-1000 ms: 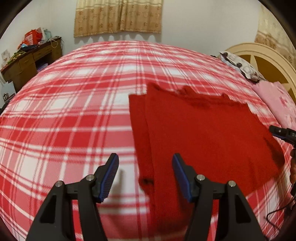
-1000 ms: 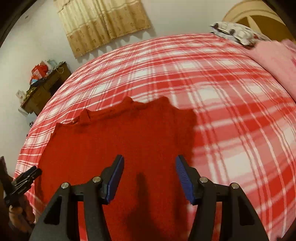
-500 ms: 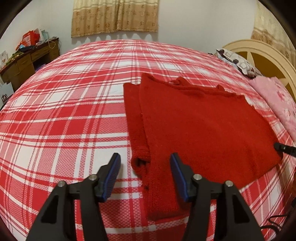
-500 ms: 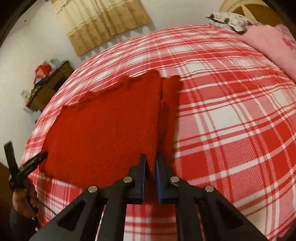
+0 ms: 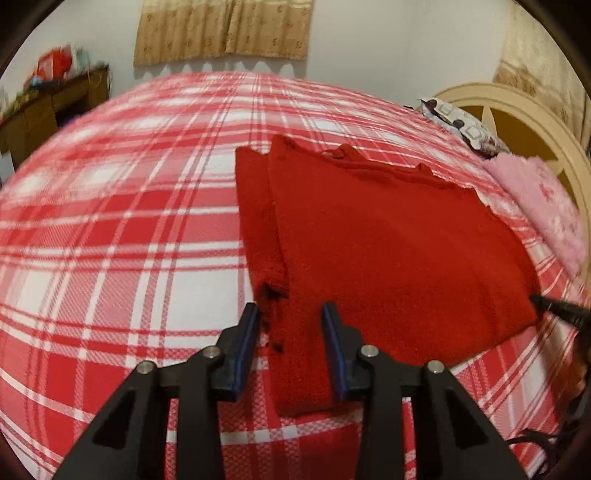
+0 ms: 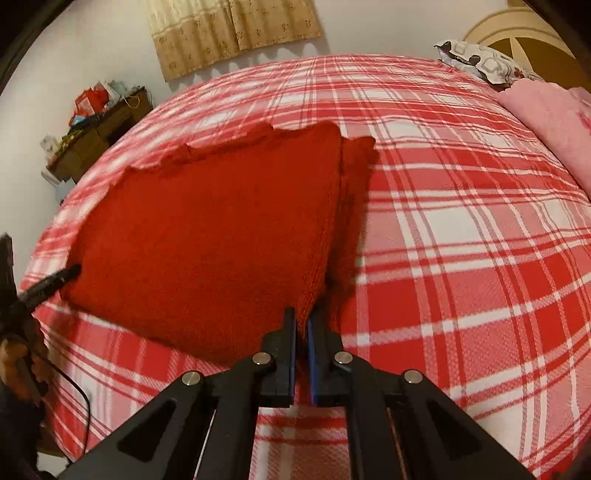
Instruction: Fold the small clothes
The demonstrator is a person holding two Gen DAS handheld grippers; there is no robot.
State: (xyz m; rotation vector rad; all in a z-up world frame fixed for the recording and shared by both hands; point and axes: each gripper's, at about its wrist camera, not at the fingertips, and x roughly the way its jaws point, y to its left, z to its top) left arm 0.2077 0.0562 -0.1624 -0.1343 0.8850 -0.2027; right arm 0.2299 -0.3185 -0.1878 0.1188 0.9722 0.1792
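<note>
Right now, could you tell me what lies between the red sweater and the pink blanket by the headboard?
Only bare plaid bedsheet: the left wrist view shows a strip of it between the red sweater and the pink blanket.

Bedroom: plaid bed [image 5: 129,221], headboard [image 5: 517,110], curtain [image 5: 221,29].

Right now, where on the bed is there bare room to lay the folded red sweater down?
The widest bare stretch of plaid bedspread lies on the red sweater's sleeve-folded side, running toward the wooden desk. Another open band runs beyond its collar to the curtain. Toward the headboard it is crowded by the pink blanket and patterned pillow.
</note>
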